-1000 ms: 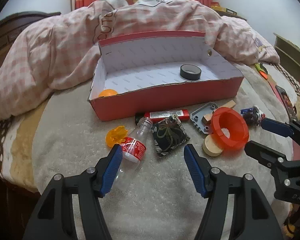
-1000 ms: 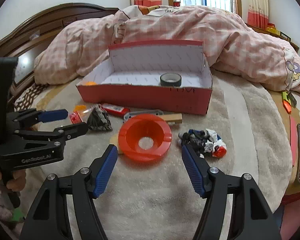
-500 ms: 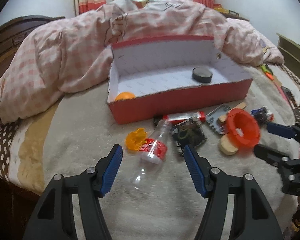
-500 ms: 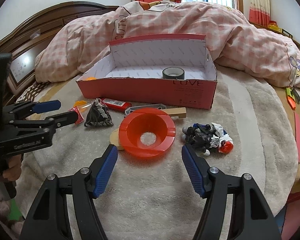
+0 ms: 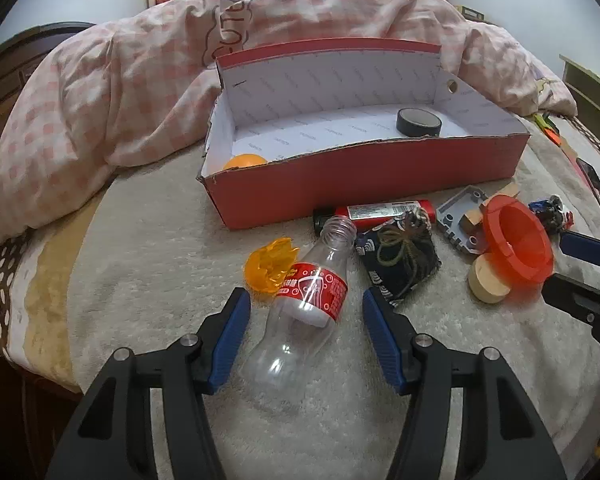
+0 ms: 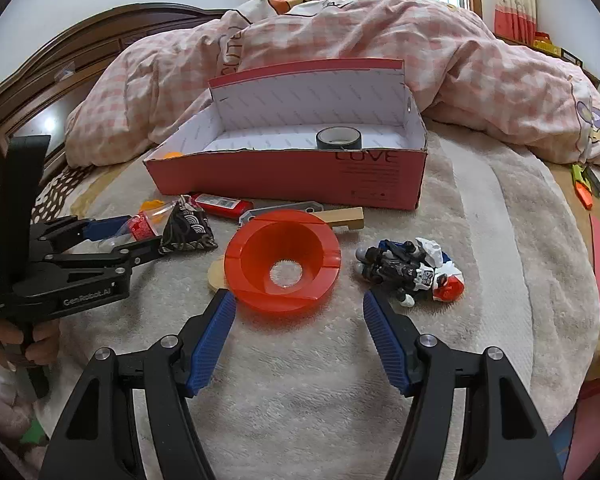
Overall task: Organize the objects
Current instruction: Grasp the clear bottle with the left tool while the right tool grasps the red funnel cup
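A clear plastic bottle (image 5: pixel 300 320) with a red label lies on the beige blanket, neck pointing away. My left gripper (image 5: pixel 306 296) straddles its middle and its jaws are closing; the blue pads still stand clear of the bottle on both sides. A red cardboard box (image 5: pixel 360 184) sits beyond, holding a black tape roll (image 5: pixel 419 121) and an orange ball (image 5: pixel 245 160). My right gripper (image 6: pixel 299 298) is open just short of a red funnel (image 6: pixel 282 260), with nothing between its fingers.
Loose on the blanket lie an orange plastic piece (image 5: pixel 270 266), a dark patterned pouch (image 5: pixel 400 256), a red lighter (image 5: pixel 384 211), a grey plate (image 5: pixel 458 216), a wooden disc (image 5: pixel 486 284) and a toy robot (image 6: pixel 412 270). A pink checked quilt (image 6: pixel 340 32) is heaped behind the box.
My left gripper has come forward and down over the bottle, which now lies between its jaws, and the jaws have narrowed. The right gripper has crept slightly nearer the funnel.
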Available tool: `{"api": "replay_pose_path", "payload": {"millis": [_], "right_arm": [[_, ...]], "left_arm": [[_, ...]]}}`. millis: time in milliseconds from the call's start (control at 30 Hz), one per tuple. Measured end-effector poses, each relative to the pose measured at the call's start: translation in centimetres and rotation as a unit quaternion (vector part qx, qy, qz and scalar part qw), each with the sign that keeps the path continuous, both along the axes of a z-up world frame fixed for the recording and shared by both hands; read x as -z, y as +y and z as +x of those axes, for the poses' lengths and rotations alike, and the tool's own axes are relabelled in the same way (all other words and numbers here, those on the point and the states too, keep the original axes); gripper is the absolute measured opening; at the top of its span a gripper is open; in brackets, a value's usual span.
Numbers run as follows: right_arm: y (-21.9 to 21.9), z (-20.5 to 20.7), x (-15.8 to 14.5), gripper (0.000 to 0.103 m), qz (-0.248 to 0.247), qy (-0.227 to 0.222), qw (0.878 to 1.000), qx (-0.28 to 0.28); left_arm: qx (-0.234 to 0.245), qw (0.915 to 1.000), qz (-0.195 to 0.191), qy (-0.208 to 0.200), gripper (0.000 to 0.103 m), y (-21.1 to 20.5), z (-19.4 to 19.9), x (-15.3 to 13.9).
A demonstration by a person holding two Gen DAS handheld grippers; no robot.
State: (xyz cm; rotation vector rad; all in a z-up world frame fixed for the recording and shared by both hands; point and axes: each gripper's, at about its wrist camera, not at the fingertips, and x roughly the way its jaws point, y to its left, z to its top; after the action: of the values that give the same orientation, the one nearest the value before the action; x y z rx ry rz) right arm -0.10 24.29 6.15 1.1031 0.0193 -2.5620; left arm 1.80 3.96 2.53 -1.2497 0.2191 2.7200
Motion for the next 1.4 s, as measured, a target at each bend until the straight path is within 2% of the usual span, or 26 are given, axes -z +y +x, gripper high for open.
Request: {"api": "replay_pose_path", "payload": {"millis": [100, 133, 433, 667, 733, 967, 1200, 1267, 1400], "right_arm": [[0.1, -0.1, 0.0, 0.068, 0.001, -0.002, 1.000, 0.002], [0.1, -0.1, 0.0, 0.068, 0.001, -0.002, 1.000, 0.003], [2.1, 0.0, -0.9, 0.071, -0.008, 0.020, 0.999, 0.036], [1.1, -1.0, -0.8, 0.073, -0.039, -0.007, 0.999, 0.012], [0.4, -1.4, -0.4, 0.079, -0.034, -0.015, 0.999, 0.015], [-0.9, -2.8, 0.0, 0.085, -0.052, -0.022, 0.998, 0.038], [-2.5, -3.9, 1.0, 0.085, -0.019, -0.036, 0.999, 0.035], [-2.9, -3.9, 1.3, 0.085, -0.002, -0.027, 0.999, 0.033], [-3.0, -3.9, 1.2, 0.085, 0.002, -0.029, 0.999, 0.031]], "left_arm": [[0.009, 0.9998, 0.016, -0.005, 0.035, 0.0, 0.1, 0.0], [0.012, 0.9997, 0.018, -0.006, 0.032, 0.0, 0.2, -0.1], [0.026, 0.9992, 0.030, -0.006, 0.032, 0.3, 1.5, -0.4], [0.022, 0.9989, 0.039, -0.010, 0.031, 0.2, 1.5, 0.0], [0.023, 0.9988, 0.041, -0.011, 0.031, 0.1, 1.4, 0.1], [0.023, 0.9989, 0.039, -0.008, 0.031, 0.2, 1.4, 0.3], [0.023, 0.9989, 0.040, -0.008, 0.031, 0.2, 1.3, 0.3], [0.023, 0.9989, 0.041, -0.008, 0.031, 0.2, 1.3, 0.3], [0.024, 0.9987, 0.044, -0.008, 0.031, 0.3, 1.1, 0.2]]}}
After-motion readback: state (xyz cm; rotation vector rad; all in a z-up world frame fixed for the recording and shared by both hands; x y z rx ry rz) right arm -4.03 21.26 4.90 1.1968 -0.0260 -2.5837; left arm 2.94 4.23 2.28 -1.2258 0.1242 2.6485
